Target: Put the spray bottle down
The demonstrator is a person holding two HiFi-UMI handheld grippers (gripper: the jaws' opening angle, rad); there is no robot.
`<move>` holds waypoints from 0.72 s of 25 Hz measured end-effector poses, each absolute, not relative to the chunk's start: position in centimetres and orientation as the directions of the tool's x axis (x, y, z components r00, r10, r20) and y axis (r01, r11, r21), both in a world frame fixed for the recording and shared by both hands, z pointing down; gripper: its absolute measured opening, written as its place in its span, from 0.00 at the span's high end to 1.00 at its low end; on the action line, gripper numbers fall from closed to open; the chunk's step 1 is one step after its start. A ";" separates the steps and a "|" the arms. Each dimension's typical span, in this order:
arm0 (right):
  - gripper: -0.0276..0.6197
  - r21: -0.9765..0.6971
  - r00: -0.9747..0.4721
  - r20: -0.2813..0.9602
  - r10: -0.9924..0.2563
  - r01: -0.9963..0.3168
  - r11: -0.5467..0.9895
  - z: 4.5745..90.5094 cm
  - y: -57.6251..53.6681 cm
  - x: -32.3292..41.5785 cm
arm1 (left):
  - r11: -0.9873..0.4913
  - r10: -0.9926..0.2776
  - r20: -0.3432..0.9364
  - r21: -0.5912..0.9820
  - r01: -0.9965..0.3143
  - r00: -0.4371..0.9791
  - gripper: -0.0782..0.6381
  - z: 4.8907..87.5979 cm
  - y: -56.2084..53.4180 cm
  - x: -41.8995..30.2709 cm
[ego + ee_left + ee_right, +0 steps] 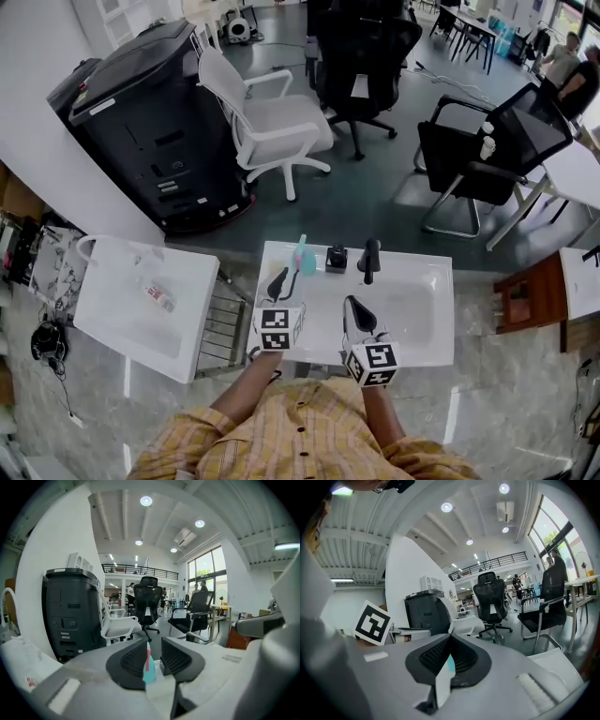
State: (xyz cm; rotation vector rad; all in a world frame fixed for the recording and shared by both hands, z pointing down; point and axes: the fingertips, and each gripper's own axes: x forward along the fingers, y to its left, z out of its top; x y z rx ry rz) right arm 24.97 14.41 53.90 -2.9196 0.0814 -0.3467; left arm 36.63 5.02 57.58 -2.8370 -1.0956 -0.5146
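The spray bottle (302,255) stands upright on the white tabletop (412,300), close to the far edge and nearer its left corner than its right. The left gripper (278,281) sits just on the near side of it. In the left gripper view its jaws are parted by a narrow gap. The teal body and pink top of the bottle (148,663) show in that gap, apparently just past the tips and not pinched.

The setting-down looks all but done, so the care lies in letting go cleanly. The person does well to hold the jaws apart, or widen them a little. The gripper should then be drawn straight back toward the near edge along its own line, so that neither pad drags the bottle. A tall, light bottle so near the far edge would likely tip from a sideways nudge.

The right gripper (450,639) has its jaws closed tip to tip on nothing. It hangs over the middle of the table and is best kept there, clear of the two black objects (370,260) at the far edge.
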 end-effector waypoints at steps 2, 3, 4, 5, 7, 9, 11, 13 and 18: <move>0.95 -0.196 0.973 0.216 -0.077 -0.034 -0.980 53.3 13.8 24.4 | -0.737 0.654 0.313 0.061 0.673 0.688 0.75 56.7 4.5 35.5; 0.95 -0.193 0.975 0.211 -0.076 -0.035 -0.981 53.0 13.6 24.1 | -0.735 0.657 0.308 0.061 0.675 0.688 0.76 56.4 4.3 35.0; 0.95 -0.191 0.975 0.207 -0.075 -0.035 -0.981 52.7 13.4 23.8 | -0.735 0.659 0.303 0.064 0.675 0.688 0.78 56.2 4.0 34.4; 0.95 -0.190 0.976 0.205 -0.074 -0.035 -0.981 52.5 13.2 23.4 | -0.735 0.659 0.299 0.067 0.674 0.690 0.80 55.9 3.7 33.8; 0.95 -0.188 0.976 0.205 -0.073 -0.035 -0.982 52.2 12.8 22.6 | -0.735 0.661 0.294 0.073 0.674 0.690 0.82 55.5 3.2 32.6; 0.95 -0.185 0.975 0.209 -0.074 -0.035 -0.982 51.9 12.4 21.9 | -0.736 0.661 0.294 0.074 0.673 0.691 0.85 55.1 2.7 31.4; 0.95 -0.183 0.974 0.213 -0.077 -0.038 -0.982 51.7 11.9 21.1 | -0.738 0.659 0.293 0.074 0.671 0.693 0.89 54.8 2.1 30.4; 0.95 -0.181 0.974 0.213 -0.077 -0.038 -0.983 51.4 11.3 20.2 | -0.738 0.659 0.290 0.072 0.671 0.694 0.89 54.7 1.4 29.1; 0.95 -0.175 0.977 0.200 -0.069 -0.034 -0.984 50.6 9.9 18.2 | -0.729 0.673 0.261 0.081 0.679 0.692 0.89 53.0 0.0 26.2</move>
